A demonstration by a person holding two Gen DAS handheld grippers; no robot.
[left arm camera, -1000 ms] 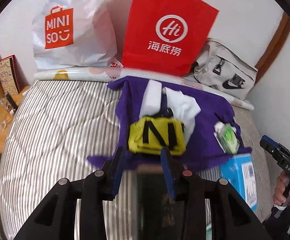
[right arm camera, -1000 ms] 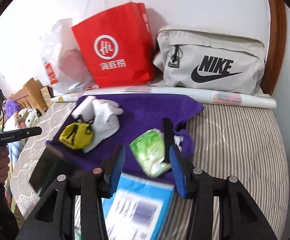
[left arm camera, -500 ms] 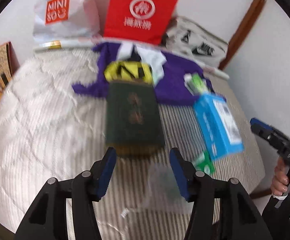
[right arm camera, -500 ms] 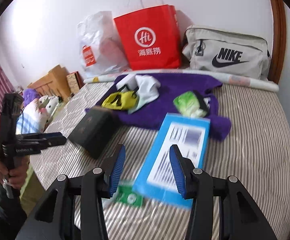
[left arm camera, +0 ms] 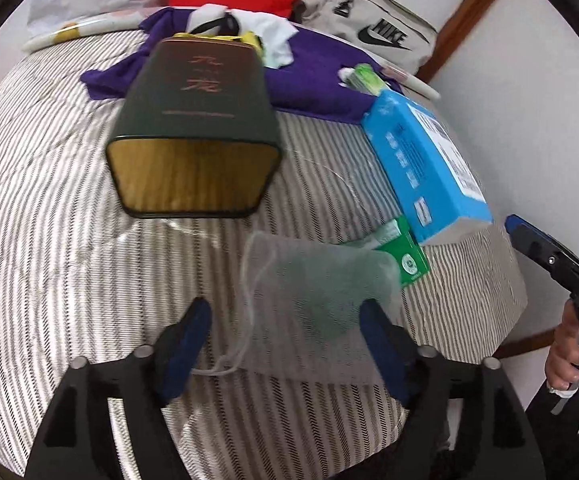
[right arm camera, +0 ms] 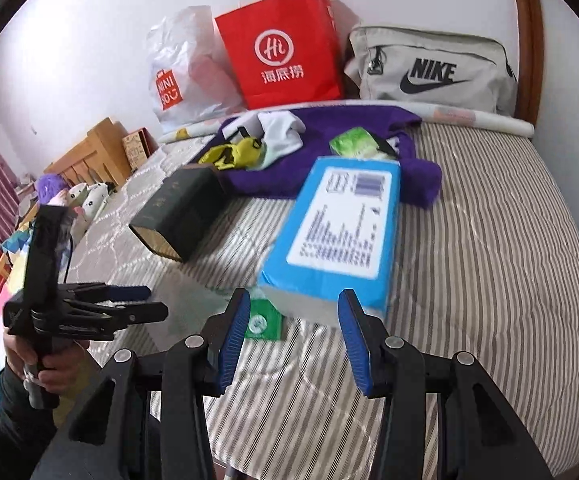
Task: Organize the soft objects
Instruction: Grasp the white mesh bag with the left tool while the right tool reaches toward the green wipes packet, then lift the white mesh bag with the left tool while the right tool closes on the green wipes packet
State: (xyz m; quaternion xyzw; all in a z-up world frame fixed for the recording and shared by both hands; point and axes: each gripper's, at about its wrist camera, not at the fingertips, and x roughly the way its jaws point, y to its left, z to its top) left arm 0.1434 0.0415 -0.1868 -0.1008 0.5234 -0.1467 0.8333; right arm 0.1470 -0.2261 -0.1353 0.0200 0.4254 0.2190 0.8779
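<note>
A sheer mesh drawstring pouch (left arm camera: 313,288) lies on the striped bed between the fingers of my open left gripper (left arm camera: 285,332), which hovers just above it. A purple cloth (left arm camera: 309,80) lies further back with a yellow pouch (right arm camera: 237,152), white socks (right arm camera: 281,128) and a green packet (right arm camera: 353,142) on it. My right gripper (right arm camera: 293,336) is open and empty, low over the bed in front of a blue box (right arm camera: 341,224). The left gripper also shows in the right wrist view (right arm camera: 129,304).
A dark green tin (left arm camera: 197,120) lies on the bed left of the blue box (left arm camera: 421,168). A green card (left arm camera: 405,252) lies under the box's near end. A red paper bag (right arm camera: 285,48), a white Miniso bag (right arm camera: 177,76) and a grey Nike bag (right arm camera: 433,68) stand along the wall.
Both grippers have pulled back from the purple cloth toward the near edge of the bed. The left gripper has dropped low over the mesh pouch and its jaws stand wider.
</note>
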